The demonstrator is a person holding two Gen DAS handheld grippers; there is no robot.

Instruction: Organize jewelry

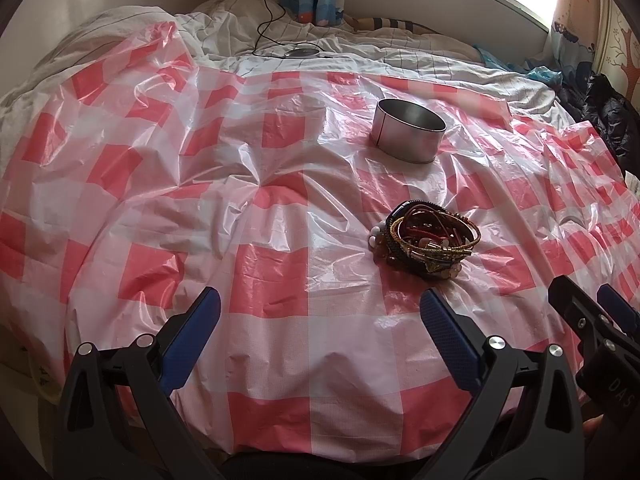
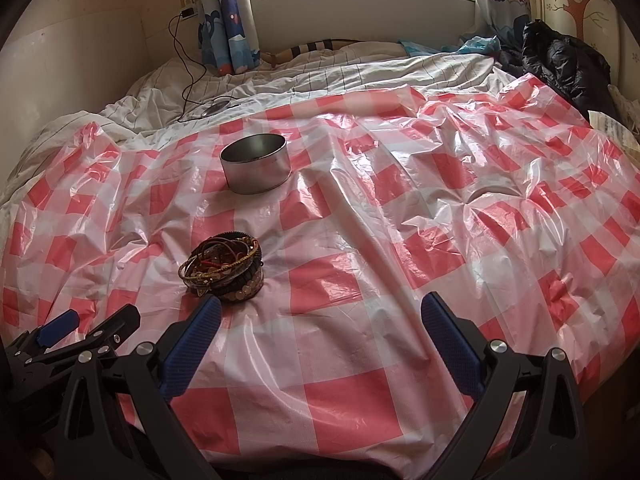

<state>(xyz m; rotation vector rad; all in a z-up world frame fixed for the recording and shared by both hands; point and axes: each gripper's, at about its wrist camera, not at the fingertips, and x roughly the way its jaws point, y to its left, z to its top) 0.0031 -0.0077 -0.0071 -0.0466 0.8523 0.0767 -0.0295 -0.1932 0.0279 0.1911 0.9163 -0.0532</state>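
A pile of bracelets [image 1: 426, 240], gold, red, black and beaded, lies on a pink-and-white checked plastic sheet [image 1: 280, 208] spread over a bed. It also shows in the right wrist view [image 2: 224, 266]. A round open metal tin [image 1: 408, 130] stands beyond the pile; in the right wrist view the tin [image 2: 256, 162] looks empty. My left gripper [image 1: 320, 312] is open and empty, with the pile just ahead of its right finger. My right gripper [image 2: 320, 312] is open and empty, with the pile just ahead of its left finger. Each gripper shows at the edge of the other's view.
The plastic sheet [image 2: 400, 220] is crinkled. White bedding [image 2: 360, 68] lies beyond it. A black cable and a round device [image 2: 214, 108] lie at the far left. A dark jacket [image 2: 560, 56] is at the far right. Curtains [image 2: 228, 16] and a window are behind.
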